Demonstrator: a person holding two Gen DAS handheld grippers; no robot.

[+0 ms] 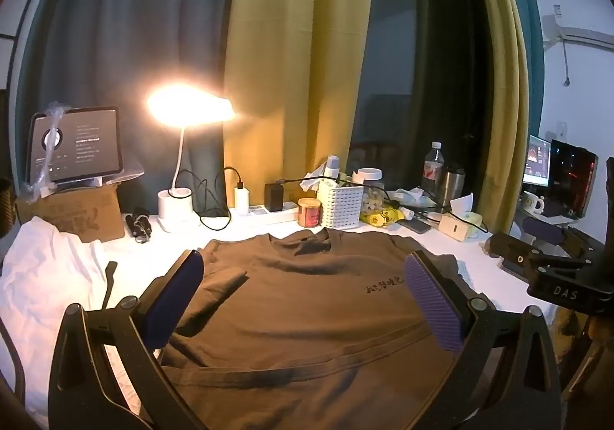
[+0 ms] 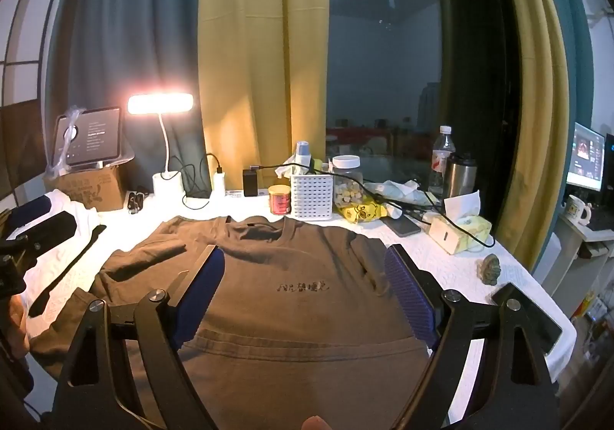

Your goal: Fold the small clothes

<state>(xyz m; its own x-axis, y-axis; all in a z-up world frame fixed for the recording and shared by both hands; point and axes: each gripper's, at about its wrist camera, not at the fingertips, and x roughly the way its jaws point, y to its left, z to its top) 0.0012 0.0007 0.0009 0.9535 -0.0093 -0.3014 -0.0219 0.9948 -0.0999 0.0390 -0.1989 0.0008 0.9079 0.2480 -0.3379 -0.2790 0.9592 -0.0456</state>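
Your left gripper [image 1: 303,276] and right gripper [image 2: 305,272] hover, jaws wide apart, over the shirt [image 2: 299,315] at the table's [image 2: 460,268] near edge

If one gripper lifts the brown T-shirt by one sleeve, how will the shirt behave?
The brown T-shirt probably droops and bunches: it lies limp, with soft wrinkles. It looks thin, so likely light. Its hem hangs over the table edge, so it may slide.

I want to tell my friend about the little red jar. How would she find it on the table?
Start at the glowing desk lamp at the back of the table, then look right along the back edge, past the chargers, to the white slotted basket. The jar stands right beside the basket's left side, just behind the brown T-shirt collar. It is the only short round red thing there, with a pale lid.
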